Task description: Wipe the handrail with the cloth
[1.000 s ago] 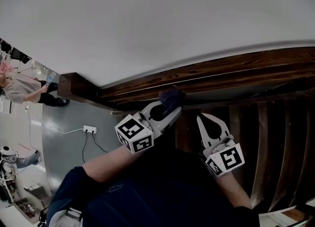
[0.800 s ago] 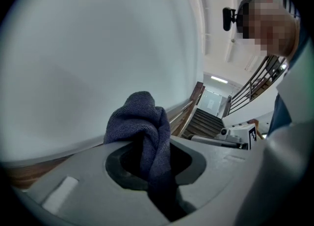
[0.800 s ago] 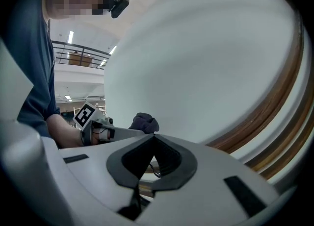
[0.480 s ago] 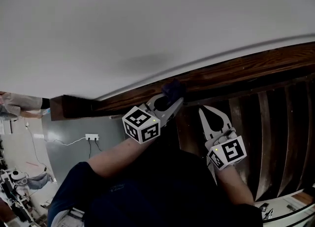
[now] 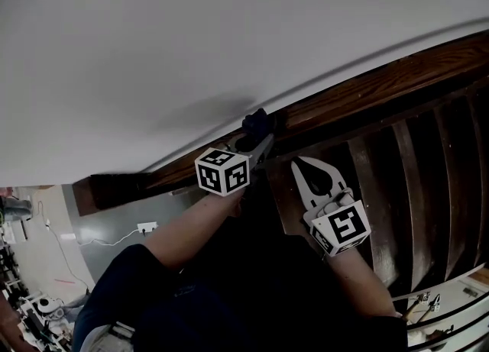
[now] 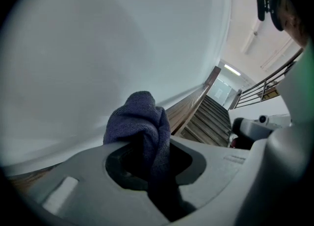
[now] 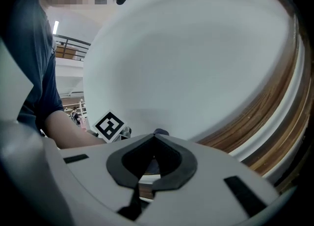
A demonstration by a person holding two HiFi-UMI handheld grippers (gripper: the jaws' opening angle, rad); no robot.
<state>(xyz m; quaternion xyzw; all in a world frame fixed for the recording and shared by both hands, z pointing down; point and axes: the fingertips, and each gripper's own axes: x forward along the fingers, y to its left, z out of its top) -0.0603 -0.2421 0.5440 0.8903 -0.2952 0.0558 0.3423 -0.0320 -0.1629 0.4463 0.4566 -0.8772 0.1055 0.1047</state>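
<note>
A dark wooden handrail (image 5: 367,87) runs along the white wall, rising from lower left to upper right. My left gripper (image 5: 254,143) is shut on a dark blue cloth (image 5: 256,123), which is pressed against the rail. In the left gripper view the bunched cloth (image 6: 140,122) sticks up between the jaws, and the handrail (image 6: 189,107) leads away beyond it. My right gripper (image 5: 303,166) hovers just below the rail to the right, shut and empty. In the right gripper view that gripper (image 7: 156,136) points at the wall with the handrail (image 7: 260,117) curving on the right.
The white wall (image 5: 191,45) fills the upper half of the head view. Dark wooden slats (image 5: 412,182) stand under the rail at right. A power strip (image 5: 145,227) lies on the grey floor at lower left. Stairs (image 6: 211,122) descend beyond the rail.
In the head view both grippers have shifted slightly up and left while the view itself tilted. The left gripper still holds the cloth on the rail; the right stays shut.
</note>
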